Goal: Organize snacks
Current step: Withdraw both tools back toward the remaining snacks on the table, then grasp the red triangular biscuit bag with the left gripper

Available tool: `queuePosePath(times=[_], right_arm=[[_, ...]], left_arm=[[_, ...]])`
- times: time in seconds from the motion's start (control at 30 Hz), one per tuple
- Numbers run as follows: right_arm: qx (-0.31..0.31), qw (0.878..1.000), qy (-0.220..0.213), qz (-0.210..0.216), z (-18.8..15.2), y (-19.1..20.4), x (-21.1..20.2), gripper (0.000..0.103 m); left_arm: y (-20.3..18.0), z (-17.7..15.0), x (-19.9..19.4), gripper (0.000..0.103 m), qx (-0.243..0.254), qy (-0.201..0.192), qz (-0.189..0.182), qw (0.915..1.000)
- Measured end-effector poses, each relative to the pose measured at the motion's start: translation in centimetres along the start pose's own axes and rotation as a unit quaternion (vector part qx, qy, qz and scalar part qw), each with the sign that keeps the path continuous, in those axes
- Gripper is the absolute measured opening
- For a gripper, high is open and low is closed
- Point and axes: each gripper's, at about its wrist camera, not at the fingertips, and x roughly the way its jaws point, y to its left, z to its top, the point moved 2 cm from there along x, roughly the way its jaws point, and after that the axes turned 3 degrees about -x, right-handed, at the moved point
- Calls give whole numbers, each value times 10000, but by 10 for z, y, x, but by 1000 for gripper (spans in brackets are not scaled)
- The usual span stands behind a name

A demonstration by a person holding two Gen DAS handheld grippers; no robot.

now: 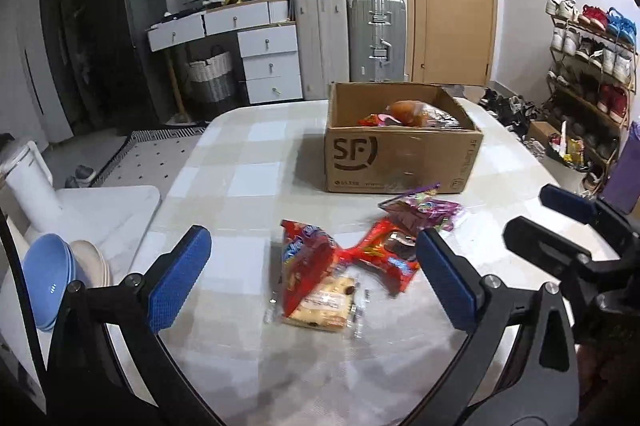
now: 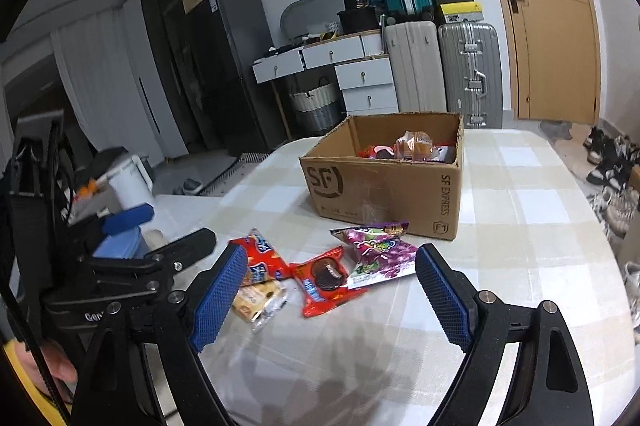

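A cardboard box (image 1: 400,161) (image 2: 384,193) with several snacks inside stands on the checked tablecloth. In front of it lie a red snack bag (image 1: 306,262) (image 2: 264,260) over a clear biscuit packet (image 1: 324,306) (image 2: 258,300), a red cookie packet (image 1: 384,254) (image 2: 324,278) and a purple grape candy bag (image 1: 424,209) (image 2: 378,250). My left gripper (image 1: 312,278) hangs open above the red bag and biscuit packet, nothing between its pads. My right gripper (image 2: 332,290) is open over the cookie packet and also shows at the right edge of the left wrist view (image 1: 556,222).
Stacked blue and beige bowls (image 1: 60,274) and a white kettle (image 1: 28,177) sit on a low white surface left of the table. Suitcases (image 1: 348,41), a white drawer unit (image 1: 268,61) and a shoe rack (image 1: 588,65) stand behind.
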Motion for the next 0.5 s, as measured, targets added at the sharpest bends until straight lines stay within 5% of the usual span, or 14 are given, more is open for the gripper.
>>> queuePosePath(times=[0.5], right_arm=[[267, 9995, 118, -133, -9, -14, 3, 88]], left_arm=[[26, -10, 10, 102, -525, 231, -48, 9983]])
